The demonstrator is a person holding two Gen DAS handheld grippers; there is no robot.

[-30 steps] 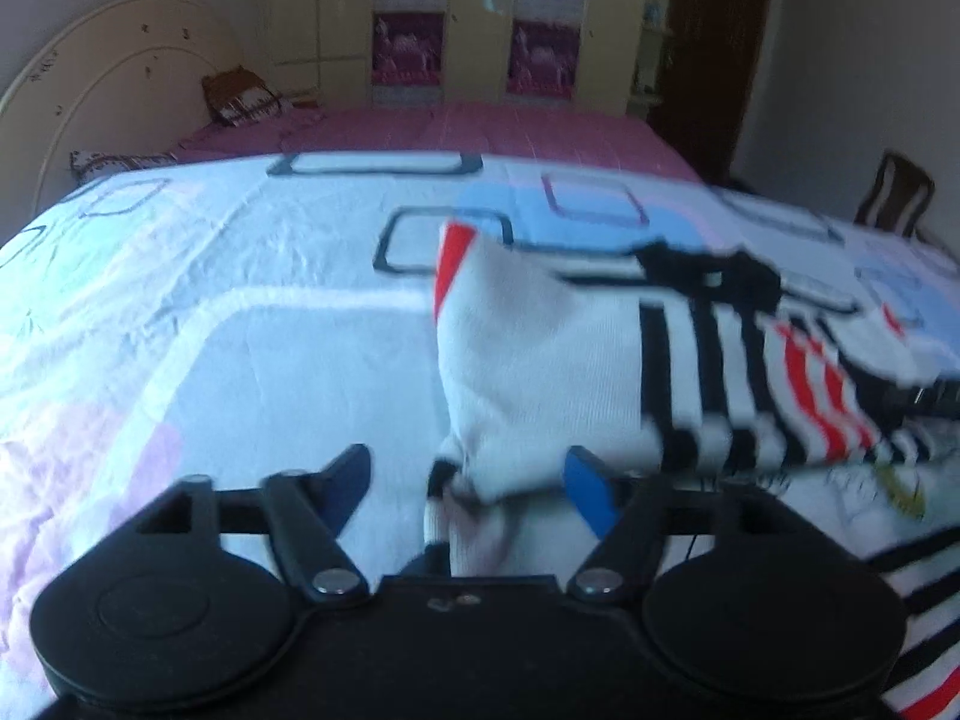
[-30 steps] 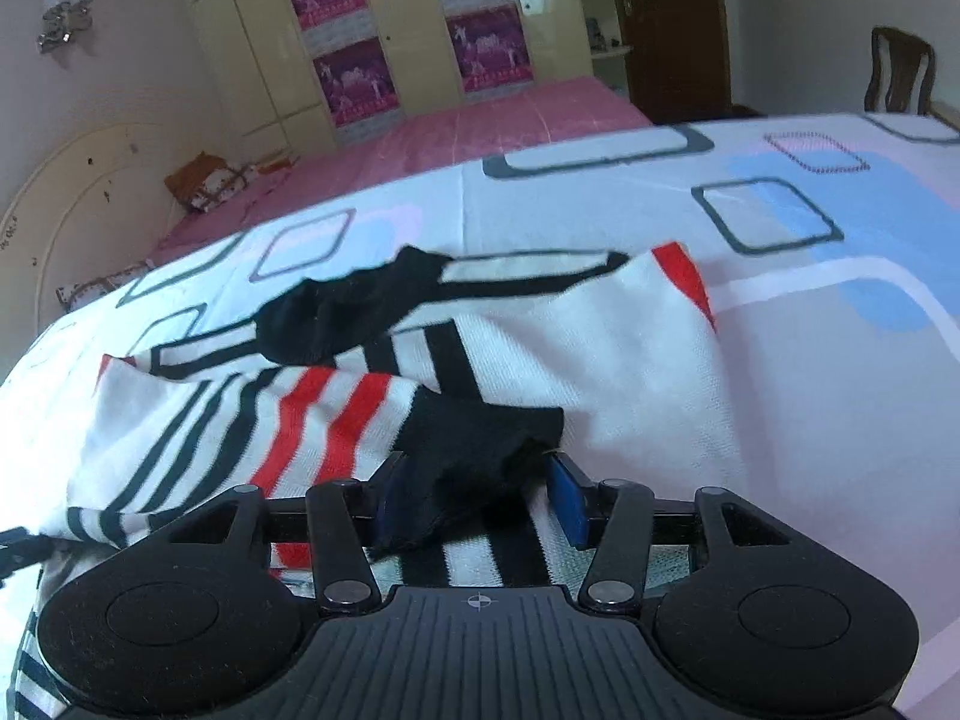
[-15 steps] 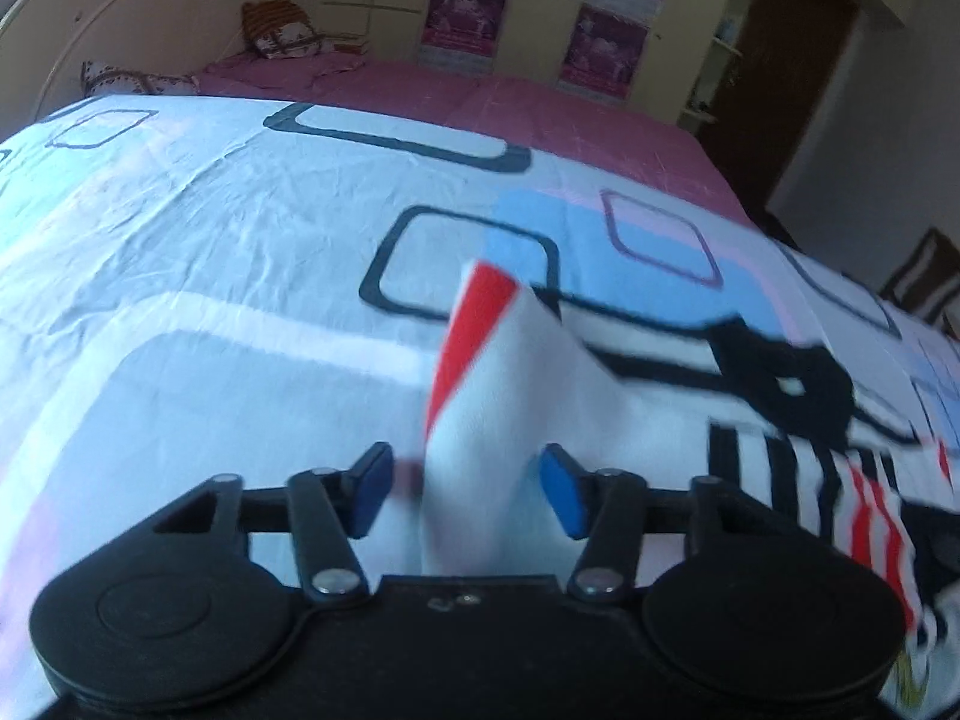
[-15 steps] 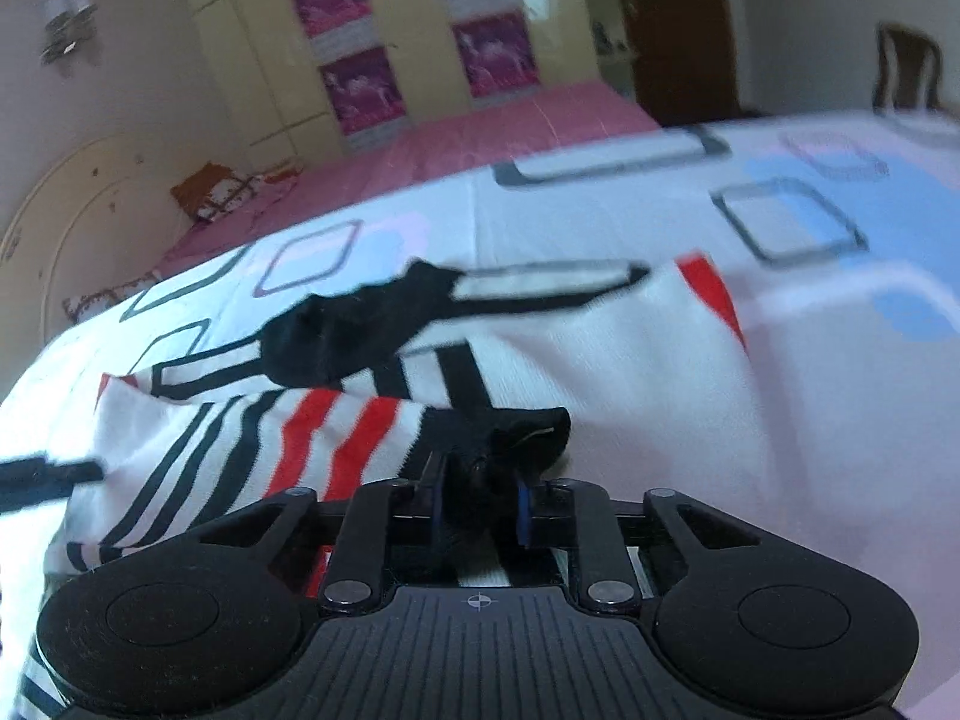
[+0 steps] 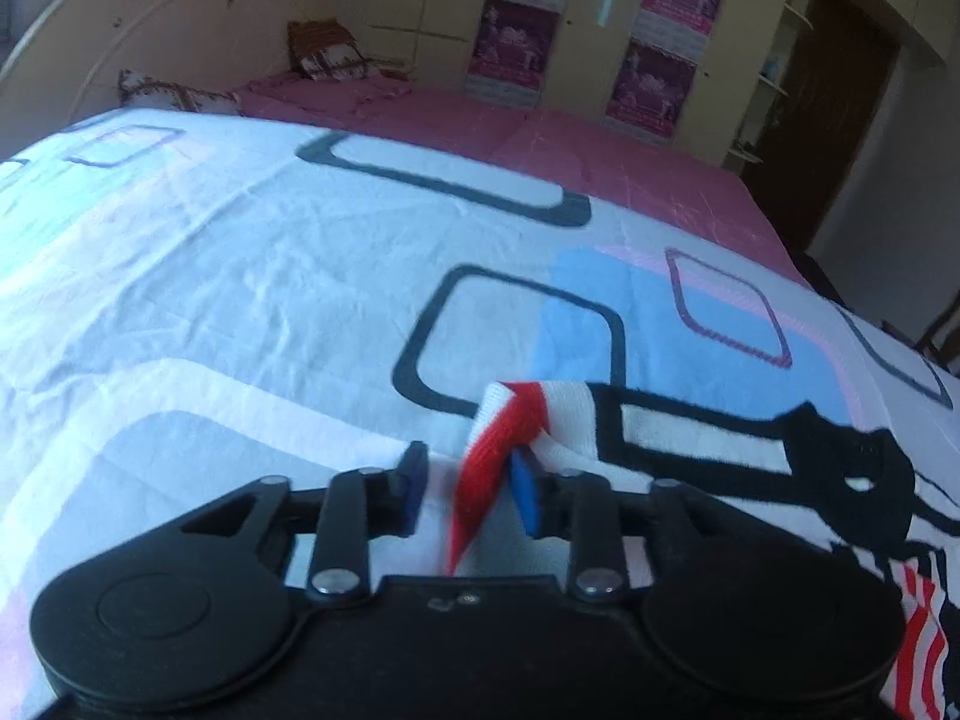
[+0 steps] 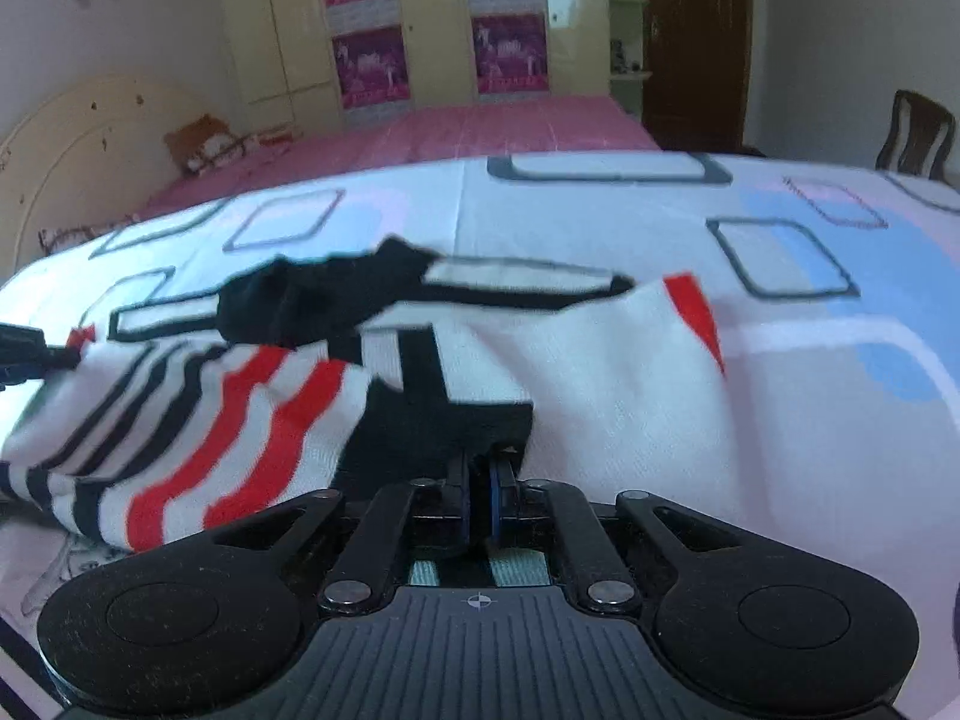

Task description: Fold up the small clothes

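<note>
Striped garment [image 6: 456,354]: right gripper [image 6: 479,495] jaws clamped on it, left gripper [image 5: 468,489] jaws closing around its corner.

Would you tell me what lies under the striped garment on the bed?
Under the striped garment lies the patterned bedsheet, visible all around it. The sheet directly beneath, and anything between them, is covered by the fabric and cannot be seen.

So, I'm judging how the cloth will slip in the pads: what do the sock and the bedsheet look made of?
Sock: knit, likely cotton blend, matte; fine ribbed loops show. Bedsheet: thin woven cotton or similar, smooth, printed; it lies in fine creases.
</note>
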